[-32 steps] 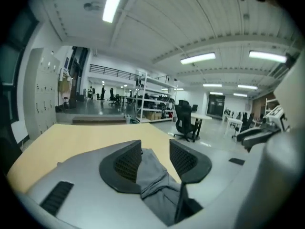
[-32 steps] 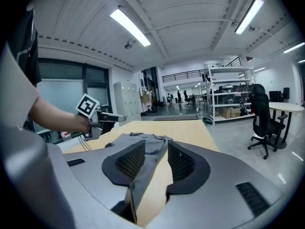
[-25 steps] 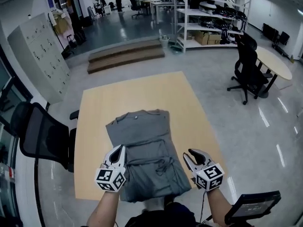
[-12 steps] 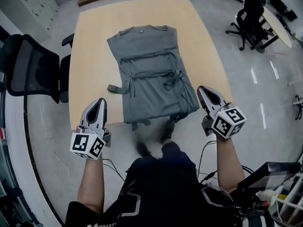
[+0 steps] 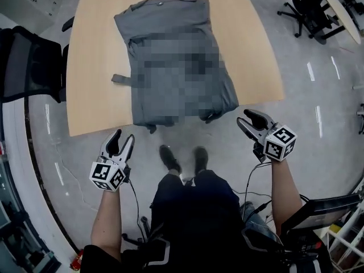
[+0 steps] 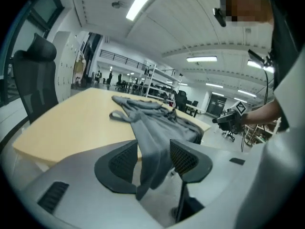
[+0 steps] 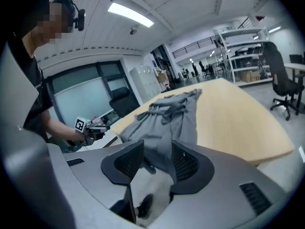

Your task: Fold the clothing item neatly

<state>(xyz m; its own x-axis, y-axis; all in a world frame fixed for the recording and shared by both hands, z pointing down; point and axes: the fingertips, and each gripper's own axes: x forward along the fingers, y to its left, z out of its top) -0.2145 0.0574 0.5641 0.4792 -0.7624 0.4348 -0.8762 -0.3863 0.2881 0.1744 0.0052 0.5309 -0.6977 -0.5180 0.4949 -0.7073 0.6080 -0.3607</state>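
The grey garment [image 5: 170, 27] is laid on the wooden surface [image 5: 91, 50] with its sides seemingly folded in and its hem hanging over the 6 o'clock edge, so a pause between folds is judged. The left gripper [image 5: 123, 137] at 7 o'clock and the right gripper [image 5: 243, 117] at 5 o'clock are held clear of it; their jaws have just been opening, stand half apart, and nothing is gripped. Next, the hem corners should probably be seized and carried toward 12 o'clock.

The garment [image 5: 149, 21] lies on the table [image 5: 94, 61], its hem over the near edge; one chair [image 5: 28, 61] stands just left of the table; another chair [image 5: 310, 4] stands beyond its far right corner.
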